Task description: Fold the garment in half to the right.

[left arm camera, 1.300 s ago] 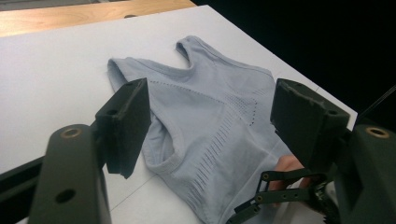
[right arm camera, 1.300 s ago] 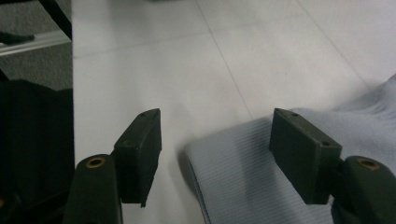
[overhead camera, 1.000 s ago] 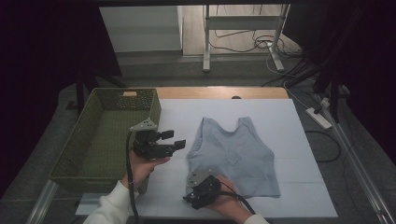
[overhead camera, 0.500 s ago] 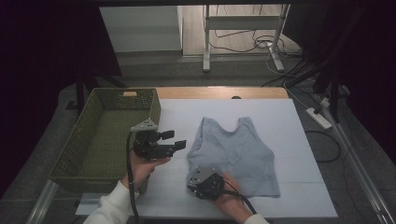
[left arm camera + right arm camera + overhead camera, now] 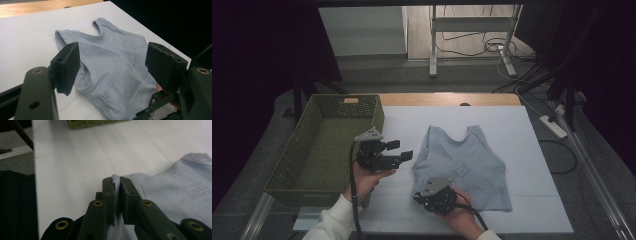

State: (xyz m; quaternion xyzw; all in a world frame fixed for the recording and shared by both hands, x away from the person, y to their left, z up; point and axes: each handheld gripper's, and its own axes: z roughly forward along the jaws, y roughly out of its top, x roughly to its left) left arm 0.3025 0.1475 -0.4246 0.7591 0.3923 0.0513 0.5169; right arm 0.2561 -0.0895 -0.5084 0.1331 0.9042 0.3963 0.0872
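Note:
A light blue knitted tank top lies flat on the white table, straps toward the far side. My right gripper sits at the top's near left corner. Its jaws have just been closing and now pinch a fold of the hem between the pads, so it is shut on the fabric. My left gripper hovers open just left of the top, beside its left armhole, nothing between its fingers. In the left gripper view the tank top spreads out ahead of the open jaws.
A green woven basket stands on the table's left side, close behind my left hand; its corner lies ahead of my right gripper. A wooden strip edges the far side. Bare white table surrounds the top.
My right gripper's jaws have closed onto the hem at the top's near left corner after edging slightly toward it. My left gripper has stayed put, open.

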